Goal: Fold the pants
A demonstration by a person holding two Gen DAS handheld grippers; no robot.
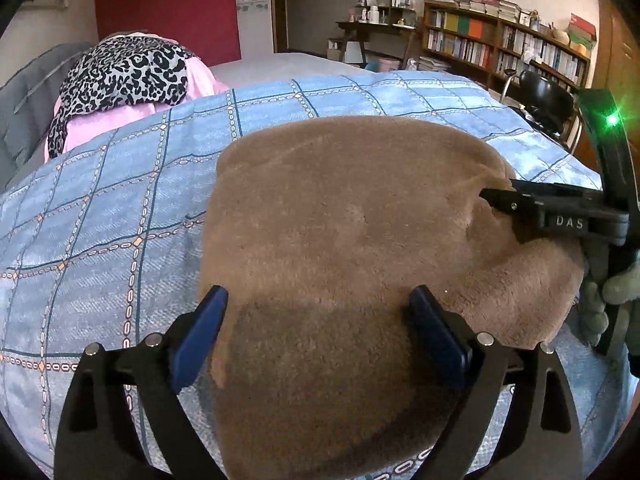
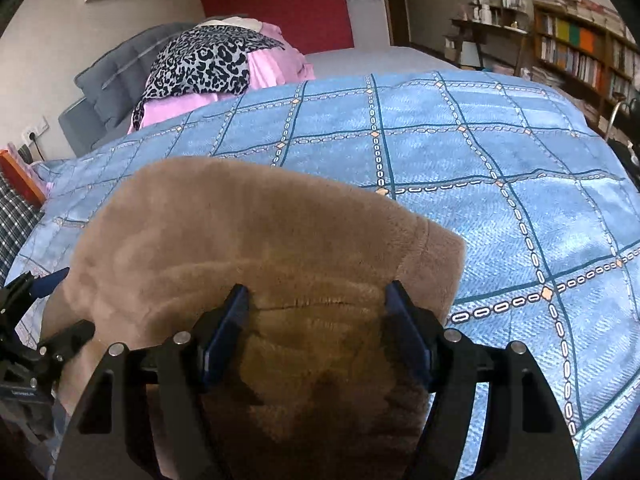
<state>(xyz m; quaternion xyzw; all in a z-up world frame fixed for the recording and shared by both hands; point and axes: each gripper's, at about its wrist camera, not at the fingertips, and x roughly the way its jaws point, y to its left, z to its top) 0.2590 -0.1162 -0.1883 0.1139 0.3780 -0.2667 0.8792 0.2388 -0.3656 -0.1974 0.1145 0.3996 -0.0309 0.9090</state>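
The brown fleece pants lie in a folded bundle on the blue checked bedspread; they also show in the right wrist view. My left gripper is open, its blue pads wide apart just over the near part of the pants. My right gripper is open too, its pads spread over the near edge of the bundle by a seam. In the left wrist view the right gripper rests against the pants' right side. In the right wrist view the left gripper shows at the pants' left edge.
A heap of leopard-print and pink clothes lies at the far left of the bed, with a grey padded item behind. Bookshelves and a black chair stand at the far right. The bedspread stretches to the right.
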